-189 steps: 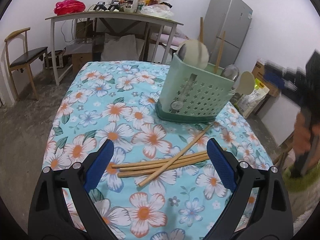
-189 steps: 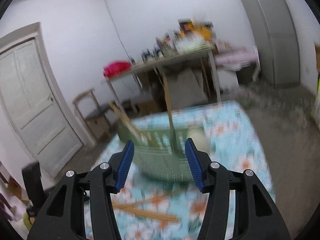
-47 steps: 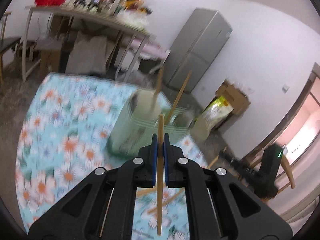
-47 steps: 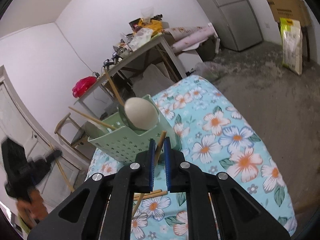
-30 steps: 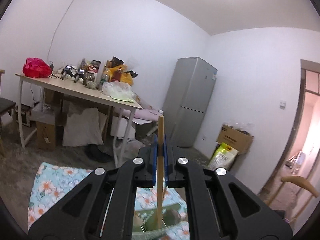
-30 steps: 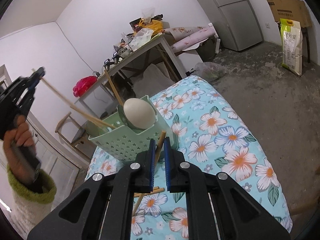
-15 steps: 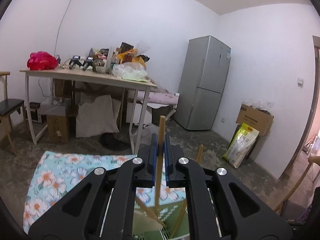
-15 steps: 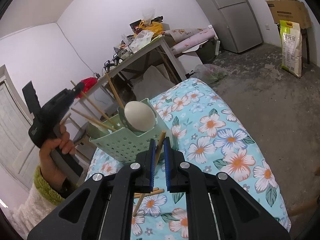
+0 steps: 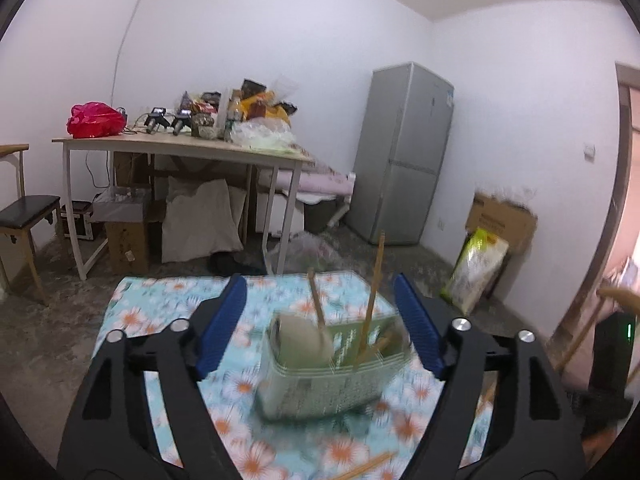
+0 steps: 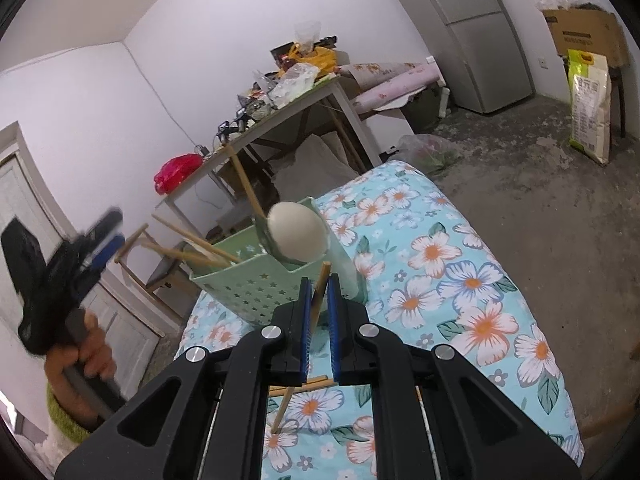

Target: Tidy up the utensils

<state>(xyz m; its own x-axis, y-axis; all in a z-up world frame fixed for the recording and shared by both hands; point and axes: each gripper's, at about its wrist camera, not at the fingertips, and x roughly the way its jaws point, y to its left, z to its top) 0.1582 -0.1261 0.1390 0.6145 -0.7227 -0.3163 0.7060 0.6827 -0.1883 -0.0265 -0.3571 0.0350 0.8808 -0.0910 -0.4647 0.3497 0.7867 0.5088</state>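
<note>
A green perforated utensil holder (image 9: pixel 328 372) stands on the floral tablecloth (image 10: pixel 460 280); it also shows in the right wrist view (image 10: pixel 260 284). It holds several wooden chopsticks (image 9: pixel 371 300) and a pale spoon (image 10: pixel 296 236). My left gripper (image 9: pixel 320 324) is open and empty, above and in front of the holder. It shows blurred at far left in the right wrist view (image 10: pixel 96 244). My right gripper (image 10: pixel 318 300) is shut on a wooden chopstick (image 10: pixel 318 292), held upright-tilted just in front of the holder. More chopsticks (image 10: pixel 312 384) lie on the cloth below it.
A cluttered wooden desk (image 9: pixel 180 148) with a red bag (image 9: pixel 94 120) stands behind the table. A grey fridge (image 9: pixel 404 168), a cardboard box (image 9: pixel 500 216), a rice bag (image 9: pixel 480 268) and a chair (image 9: pixel 24 208) ring the room.
My left gripper has opened and let go of its chopstick, which now stands in the holder. The left gripper has tilted down. My right gripper holds its chopstick still.
</note>
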